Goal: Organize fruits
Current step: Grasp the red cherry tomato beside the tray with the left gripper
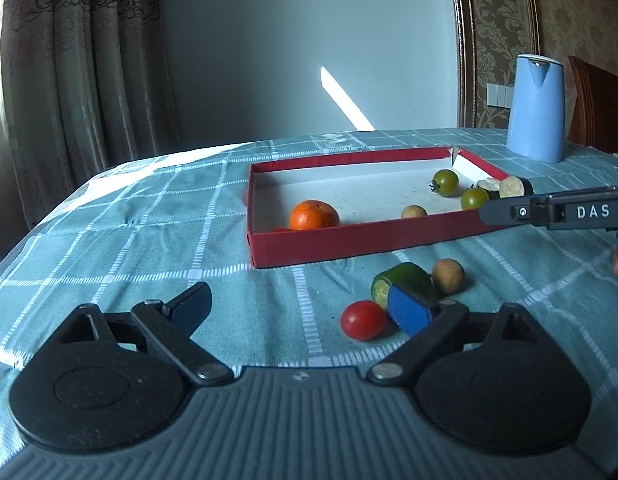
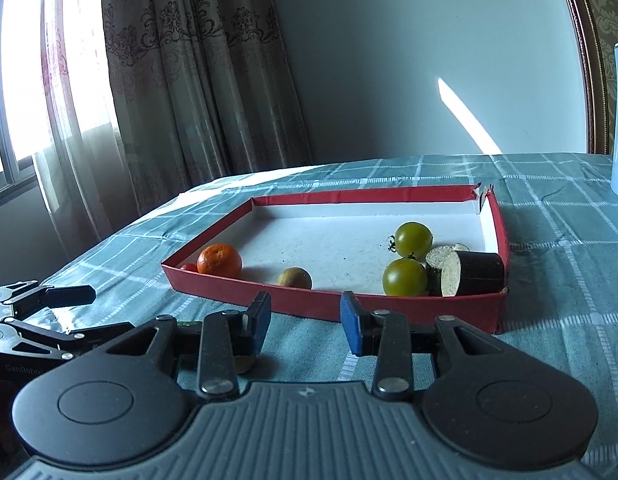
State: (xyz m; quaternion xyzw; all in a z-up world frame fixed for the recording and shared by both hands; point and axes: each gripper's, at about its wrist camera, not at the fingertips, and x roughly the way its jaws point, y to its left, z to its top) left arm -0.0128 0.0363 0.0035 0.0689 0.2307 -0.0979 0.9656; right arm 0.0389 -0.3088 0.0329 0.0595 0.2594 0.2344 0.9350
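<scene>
A red-walled tray (image 1: 321, 246) (image 2: 309, 304) lies on the checked tablecloth. In it are an orange (image 1: 314, 215) (image 2: 219, 259), two green tomatoes (image 1: 446, 179) (image 2: 405, 277), a small tan fruit (image 1: 414, 211) (image 2: 294, 278) and dark eggplant pieces (image 1: 514, 186) (image 2: 473, 273). On the cloth in front lie a red cherry tomato (image 1: 363, 319), a cucumber piece (image 1: 405, 282) and a tan fruit (image 1: 448, 275). My left gripper (image 1: 301, 310) is open wide and empty, just short of these. My right gripper (image 2: 305, 316) is open and empty before the tray's near wall.
A blue kettle (image 1: 535, 108) stands at the table's far right, with a wooden chair back (image 1: 597, 112) behind it. Curtains (image 2: 169, 80) and a window hang to the left. The right gripper's body (image 1: 557, 212) crosses the left wrist view at the right.
</scene>
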